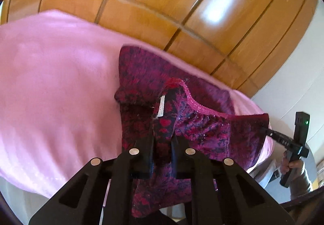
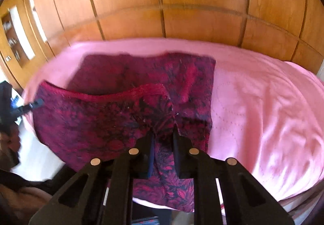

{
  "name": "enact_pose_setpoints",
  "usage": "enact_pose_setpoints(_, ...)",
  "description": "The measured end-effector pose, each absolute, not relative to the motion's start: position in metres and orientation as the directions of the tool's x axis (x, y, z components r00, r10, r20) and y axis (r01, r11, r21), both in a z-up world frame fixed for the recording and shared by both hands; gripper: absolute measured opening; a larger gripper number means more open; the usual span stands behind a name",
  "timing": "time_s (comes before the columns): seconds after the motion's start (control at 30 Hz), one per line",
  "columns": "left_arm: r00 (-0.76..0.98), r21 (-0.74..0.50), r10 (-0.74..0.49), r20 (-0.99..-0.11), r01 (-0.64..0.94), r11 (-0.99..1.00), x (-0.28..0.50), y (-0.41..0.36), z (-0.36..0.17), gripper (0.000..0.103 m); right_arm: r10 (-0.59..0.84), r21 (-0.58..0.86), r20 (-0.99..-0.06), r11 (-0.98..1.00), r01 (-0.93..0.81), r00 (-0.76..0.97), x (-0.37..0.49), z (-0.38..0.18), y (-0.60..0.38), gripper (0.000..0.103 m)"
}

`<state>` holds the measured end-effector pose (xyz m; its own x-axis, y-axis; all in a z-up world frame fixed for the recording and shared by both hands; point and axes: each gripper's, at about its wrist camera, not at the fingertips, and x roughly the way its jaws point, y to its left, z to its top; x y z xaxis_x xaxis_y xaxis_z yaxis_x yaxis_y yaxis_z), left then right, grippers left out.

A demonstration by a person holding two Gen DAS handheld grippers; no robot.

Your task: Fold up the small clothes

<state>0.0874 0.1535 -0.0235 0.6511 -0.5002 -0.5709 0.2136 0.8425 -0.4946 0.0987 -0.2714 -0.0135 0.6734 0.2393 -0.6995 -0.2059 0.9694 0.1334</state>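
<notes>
A small dark red and purple patterned garment [image 1: 202, 130] with a pink scalloped waistband [image 1: 194, 103] and a white label [image 1: 161, 107] hangs lifted at its near edge over a pink blanket [image 1: 50, 83]. My left gripper [image 1: 163, 144] is shut on one corner of the waist edge. My right gripper [image 2: 164, 140] is shut on the other corner of the garment [image 2: 101, 119]; its far part still lies flat on the blanket [image 2: 263, 103]. Each gripper shows in the other's view: the right gripper [image 1: 265, 131] at the cloth's right end, the left gripper [image 2: 37, 102] at its left end.
Wooden wardrobe panels [image 1: 182, 2] stand right behind the bed. A person's hand [image 1: 291, 164] grasps the right gripper's handle. A shelf unit [image 2: 14, 38] stands at the far left. Pale floor [image 2: 34, 154] shows below the bed's near edge.
</notes>
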Motion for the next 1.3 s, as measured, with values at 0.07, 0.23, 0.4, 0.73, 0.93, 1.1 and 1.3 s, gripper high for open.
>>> enact_pose_setpoints(0.07, 0.672, -0.5, -0.502, -0.545, 0.22, 0.838, 0.089, 0.154, -0.012, 0.012, 0.259, 0.163, -0.677, 0.965, -0.203, 0.689, 0.104, -0.003, -0.273, 0.014)
enact_pose_setpoints(0.23, 0.7, -0.418, -0.45, -0.555, 0.233, 0.878, 0.114, 0.142, 0.004, 0.012, 0.224, 0.163, -0.681, 0.974, -0.154, 0.697, 0.143, -0.007, -0.272, 0.014)
enact_pose_setpoints(0.4, 0.729, -0.339, -0.388, -0.564, 0.224, 0.914, 0.145, 0.127, 0.015, 0.012, 0.171, 0.159, -0.679, 0.984, -0.085, 0.714, 0.182, -0.014, -0.272, 0.014)
enact_pose_setpoints(0.73, 0.733, -0.29, -0.279, -0.621, 0.116, 0.95, 0.232, 0.119, 0.007, 0.012, 0.098, 0.163, -0.655, 0.987, 0.013, 0.749, 0.256, -0.013, -0.277, 0.014)
enact_pose_setpoints(0.93, 0.733, -0.237, -0.215, -0.645, 0.076, 0.969, 0.277, 0.111, 0.0, 0.012, 0.046, 0.149, -0.664, 0.986, 0.071, 0.746, 0.305, -0.023, -0.283, 0.014)
enact_pose_setpoints(1.1, 0.71, -0.224, -0.184, -0.68, 0.038, 0.974, 0.319, 0.103, -0.012, 0.012, -0.006, 0.123, -0.7, 0.984, 0.129, 0.714, 0.345, -0.044, -0.288, 0.014)
enact_pose_setpoints(1.3, 0.573, -0.226, -0.16, -0.804, -0.045, 0.973, 0.364, 0.103, -0.063, 0.012, -0.009, 0.116, -0.792, 0.979, 0.166, 0.61, 0.377, -0.085, -0.297, 0.015)
